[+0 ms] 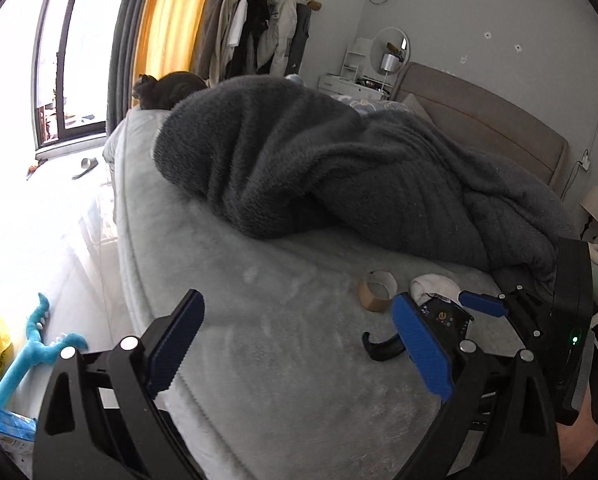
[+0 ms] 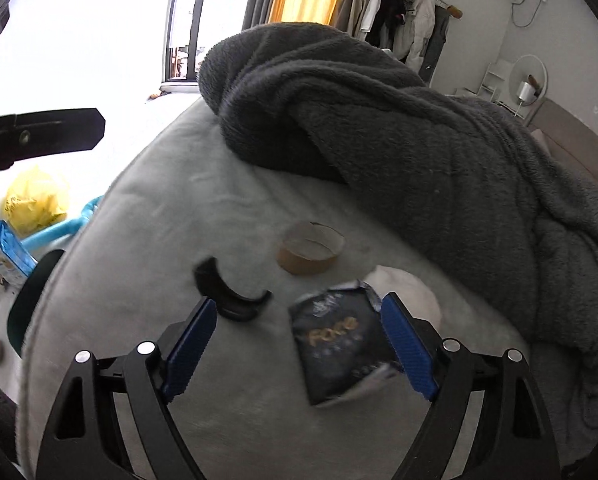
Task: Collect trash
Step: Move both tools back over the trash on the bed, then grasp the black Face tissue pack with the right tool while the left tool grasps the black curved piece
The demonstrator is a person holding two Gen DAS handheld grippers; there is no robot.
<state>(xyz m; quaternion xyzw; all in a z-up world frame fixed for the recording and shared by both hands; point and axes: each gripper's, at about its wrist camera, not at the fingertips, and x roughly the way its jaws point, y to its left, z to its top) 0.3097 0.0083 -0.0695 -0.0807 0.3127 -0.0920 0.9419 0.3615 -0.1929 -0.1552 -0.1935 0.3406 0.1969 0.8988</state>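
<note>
On the grey bed point(image 2: 147, 216) lie a torn dark wrapper point(image 2: 337, 344), an empty brown tape roll point(image 2: 310, 249), a black curved plastic piece point(image 2: 231, 294) and a white crumpled item point(image 2: 411, 290). My right gripper point(image 2: 297, 340) is open low over the bed, the wrapper lying between its jaws against the right finger point(image 2: 409, 352). My left gripper point(image 1: 295, 344) is open and empty above the bed's near edge. In the left wrist view the tape roll point(image 1: 377, 290), the black piece point(image 1: 381, 346), the wrapper point(image 1: 445, 316) and the white item point(image 1: 435, 285) sit at right, beside the right gripper's blue finger point(image 1: 483, 303).
A dark fleece blanket point(image 1: 339, 176) is heaped across the bed's middle. On the floor at left lie a yellow bag point(image 2: 35, 200), a blue toy point(image 1: 35, 344) and a blue box point(image 2: 9, 252). A window, curtains and hanging clothes point(image 1: 259, 28) stand behind.
</note>
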